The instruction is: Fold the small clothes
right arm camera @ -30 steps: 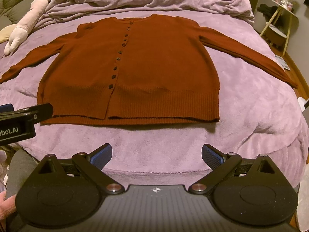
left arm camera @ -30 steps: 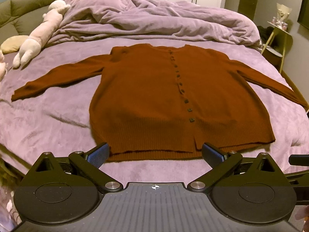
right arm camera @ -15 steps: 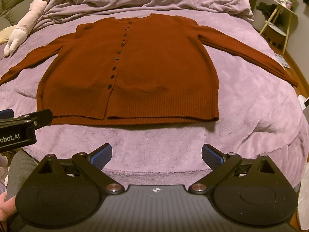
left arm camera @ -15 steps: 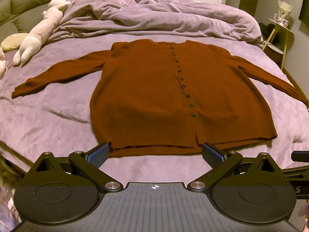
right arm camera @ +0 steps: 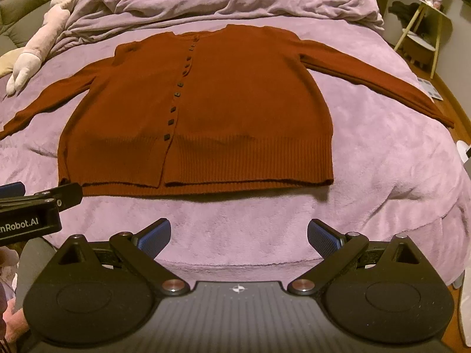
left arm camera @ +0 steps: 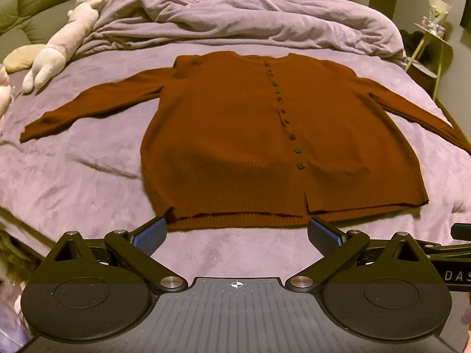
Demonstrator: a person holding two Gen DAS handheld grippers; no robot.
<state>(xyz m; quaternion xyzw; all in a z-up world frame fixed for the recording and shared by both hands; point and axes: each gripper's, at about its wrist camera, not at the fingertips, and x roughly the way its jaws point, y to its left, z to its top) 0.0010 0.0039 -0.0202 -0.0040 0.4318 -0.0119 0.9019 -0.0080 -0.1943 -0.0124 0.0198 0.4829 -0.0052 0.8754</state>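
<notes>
Left wrist view shows a rust-brown cardigan [left arm camera: 265,147] laid flat and face up on a bed [left arm camera: 73,182] covered in a mauve plush sheet, its buttoned placket [left arm camera: 287,122] running down a little right of centre, both sleeves spread out to the sides — the left sleeve [left arm camera: 88,106] reaching toward the plush toy [left arm camera: 61,50] that lies along the bed's far left edge. The left gripper [left arm camera: 237,234] hangs near the bed's front edge just short of the ribbed hem [left arm camera: 241,220], its blue-padded fingers [left arm camera: 150,235] spread wide apart with nothing between them; the left pad sits close to the hem's left corner, though whether it touches the knit cannot be told. A crumpled mauve duvet [left arm camera: 235,20] is heaped behind the collar, and a small side table [left arm camera: 432,47] stands off to the right. In the right wrist view the same cardigan [right arm camera: 206,103] lies further off, the bare sheet showing between the hem and the right gripper [right arm camera: 238,236], whose fingers [right arm camera: 323,238] are likewise splayed wide and hold nothing. The right sleeve [right arm camera: 382,85] stretches toward the bed's right edge — flat and unfolded. The left gripper's body [right arm camera: 35,209] juts in from the left of that view, beside the hem's left corner.
</notes>
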